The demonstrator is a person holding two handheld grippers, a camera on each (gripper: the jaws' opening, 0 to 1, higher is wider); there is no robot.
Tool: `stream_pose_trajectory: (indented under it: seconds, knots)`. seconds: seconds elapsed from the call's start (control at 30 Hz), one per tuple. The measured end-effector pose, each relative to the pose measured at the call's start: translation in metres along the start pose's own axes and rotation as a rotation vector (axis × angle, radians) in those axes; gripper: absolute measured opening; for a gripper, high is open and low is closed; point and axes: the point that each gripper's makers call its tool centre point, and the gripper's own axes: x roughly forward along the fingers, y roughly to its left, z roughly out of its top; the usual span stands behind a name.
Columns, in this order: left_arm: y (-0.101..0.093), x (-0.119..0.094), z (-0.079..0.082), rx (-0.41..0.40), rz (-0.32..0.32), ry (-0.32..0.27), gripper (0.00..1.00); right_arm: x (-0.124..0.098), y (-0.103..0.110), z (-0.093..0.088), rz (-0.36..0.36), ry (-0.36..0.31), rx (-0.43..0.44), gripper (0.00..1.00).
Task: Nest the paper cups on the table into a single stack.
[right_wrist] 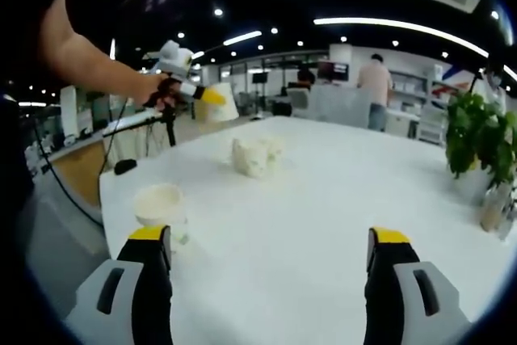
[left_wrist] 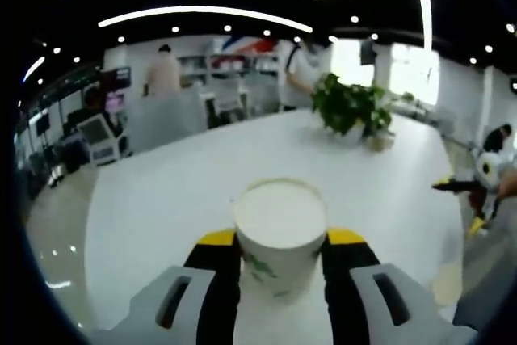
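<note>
In the left gripper view my left gripper (left_wrist: 281, 240) is shut on a white paper cup (left_wrist: 279, 224), held upright above the white table (left_wrist: 161, 191), its open mouth facing up. The right gripper view shows the same gripper (right_wrist: 202, 93) raised at the far left in a person's hand, with the cup (right_wrist: 221, 103) in it. My right gripper (right_wrist: 270, 236) is open over the table, nothing between its jaws. Another upright cup (right_wrist: 160, 206) stands just beside its left jaw. A small cluster of cups (right_wrist: 255, 155) lies farther back on the table.
A potted plant (right_wrist: 478, 139) (left_wrist: 352, 107) stands near one table edge, with a small container (right_wrist: 491, 208) beside it. People stand by desks and monitors beyond the table (right_wrist: 323, 199). A cable and stand (right_wrist: 121, 166) sit off its left edge.
</note>
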Motion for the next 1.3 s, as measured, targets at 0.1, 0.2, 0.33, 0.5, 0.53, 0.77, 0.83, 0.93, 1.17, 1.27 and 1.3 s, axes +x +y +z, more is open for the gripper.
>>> stream_pose_trajectory:
  seconds: [0.1, 0.2, 0.33, 0.5, 0.53, 0.77, 0.83, 0.93, 1.17, 1.27, 1.3]
  knots:
    - [-0.001, 0.001, 0.0, -0.003, -0.015, 0.014, 0.38, 0.0, 0.0, 0.0, -0.003, -0.002, 0.006, 1.0]
    - [-0.005, 0.001, 0.001, 0.003, -0.022, 0.024, 0.38, 0.0, 0.0, 0.001, -0.004, -0.003, 0.009, 1.0]
    - [-0.003, 0.0, 0.003, -0.042, -0.034, 0.012, 0.38, 0.001, 0.003, 0.002, 0.0, -0.001, 0.006, 0.99]
    - [-0.014, 0.002, 0.006, -0.019, -0.074, 0.016, 0.38, 0.001, 0.003, 0.004, 0.001, -0.005, 0.002, 0.99]
    - [-0.017, 0.002, 0.007, -0.013, -0.079, 0.015, 0.38, 0.001, 0.003, 0.004, 0.002, -0.005, 0.001, 0.99]
    - [-0.031, -0.001, 0.007, 0.008, -0.1, 0.022, 0.38, 0.0, 0.004, 0.008, 0.005, -0.009, -0.006, 0.99]
    - [-0.033, -0.002, 0.008, 0.013, -0.105, 0.022, 0.38, 0.0, 0.005, 0.008, 0.006, -0.013, -0.009, 0.99]
    - [-0.039, -0.004, 0.01, 0.031, -0.108, 0.022, 0.38, 0.0, 0.006, 0.01, 0.008, -0.017, -0.013, 0.98]
    - [-0.056, -0.008, 0.014, 0.062, -0.128, 0.016, 0.38, -0.001, 0.008, 0.011, 0.014, -0.017, -0.019, 0.98]
    - [-0.065, -0.009, 0.015, 0.068, -0.142, 0.018, 0.38, -0.001, 0.009, 0.012, 0.017, -0.019, -0.022, 0.97]
    - [-0.067, -0.01, 0.015, 0.073, -0.145, 0.02, 0.38, -0.001, 0.009, 0.013, 0.019, -0.019, -0.024, 0.97]
